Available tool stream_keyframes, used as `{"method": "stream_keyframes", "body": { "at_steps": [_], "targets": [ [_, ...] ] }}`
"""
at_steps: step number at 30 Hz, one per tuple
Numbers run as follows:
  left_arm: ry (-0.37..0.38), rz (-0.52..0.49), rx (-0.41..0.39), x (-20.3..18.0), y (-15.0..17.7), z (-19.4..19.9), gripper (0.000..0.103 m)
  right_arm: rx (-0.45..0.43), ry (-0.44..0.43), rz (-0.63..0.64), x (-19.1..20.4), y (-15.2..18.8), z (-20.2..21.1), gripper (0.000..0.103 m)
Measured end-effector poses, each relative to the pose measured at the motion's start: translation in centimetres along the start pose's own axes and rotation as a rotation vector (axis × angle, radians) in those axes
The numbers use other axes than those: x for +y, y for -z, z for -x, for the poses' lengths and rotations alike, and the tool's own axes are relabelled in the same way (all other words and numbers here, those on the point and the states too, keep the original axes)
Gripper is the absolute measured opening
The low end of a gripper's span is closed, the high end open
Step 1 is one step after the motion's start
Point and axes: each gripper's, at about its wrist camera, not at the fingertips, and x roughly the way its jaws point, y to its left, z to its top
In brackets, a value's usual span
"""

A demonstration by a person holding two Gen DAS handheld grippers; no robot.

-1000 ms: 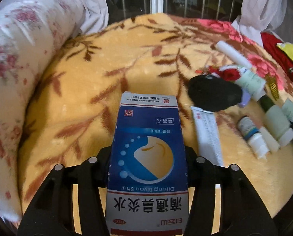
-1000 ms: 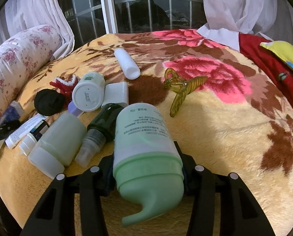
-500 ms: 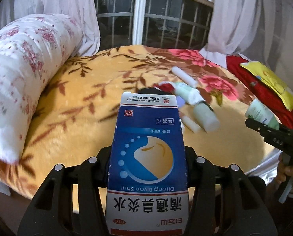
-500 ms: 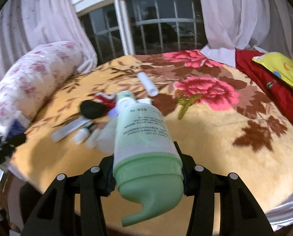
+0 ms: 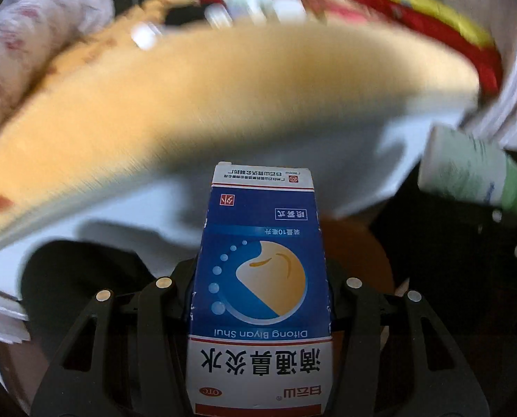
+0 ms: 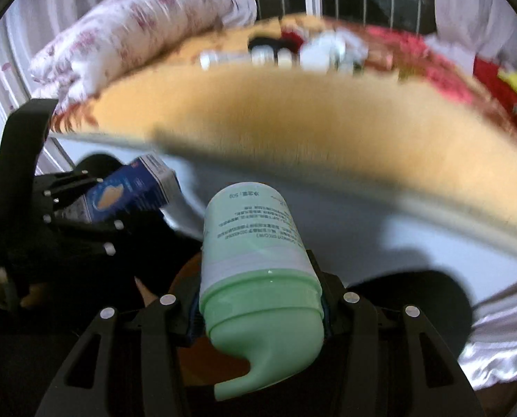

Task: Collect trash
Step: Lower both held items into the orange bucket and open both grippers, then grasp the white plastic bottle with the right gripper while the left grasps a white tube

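My left gripper (image 5: 258, 278) is shut on a blue and white medicine box (image 5: 258, 278) and holds it below the bed's edge. My right gripper (image 6: 258, 285) is shut on a pale green pump bottle (image 6: 255, 260), also held below the bed's edge. The bottle shows at the right of the left wrist view (image 5: 467, 173). The box and left gripper show at the left of the right wrist view (image 6: 126, 194). Both views are blurred by motion. Several small bottles and tubes (image 6: 314, 52) still lie on the bed.
The bed with the yellow floral blanket (image 6: 310, 118) and white sheet (image 6: 362, 215) fills the upper half of both views. A floral bolster (image 6: 137, 34) lies at the left. A brownish round shape (image 5: 355, 260) lies below the grippers in the dark.
Both grippers have pulled back off the bed and dropped below its edge, each still holding its item. They have come closer together.
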Motion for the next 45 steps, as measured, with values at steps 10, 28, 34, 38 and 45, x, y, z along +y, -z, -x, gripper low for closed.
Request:
{"method": "stream_keyframes", "body": {
  "at_steps": [10,28,34,38,45],
  "targets": [
    [0.055,0.028,0.173,1.0,0.7,-4.7,0.051,0.209,0.004,-0.009,-0.1,1.8,-6.5,0.049],
    [-0.005,0.032,0.122,2.4,0.0,-1.6,0.073,0.113,0.014,-0.057,-1.1,0.0,-1.5,0.054],
    [-0.037,0.050,-0.014,4.0,-3.2,3.8,0.077,-0.076,0.015,-0.113,-2.8,-6.7,2.3,0.059],
    [-0.050,0.084,-0.092,4.7,-5.7,5.7,0.079,-0.163,0.025,-0.153,-3.7,-12.1,1.6,0.059],
    [-0.047,0.147,-0.161,5.4,-8.6,5.4,0.079,-0.198,0.023,-0.225,-4.1,-20.2,-2.1,0.055]
  ]
}}
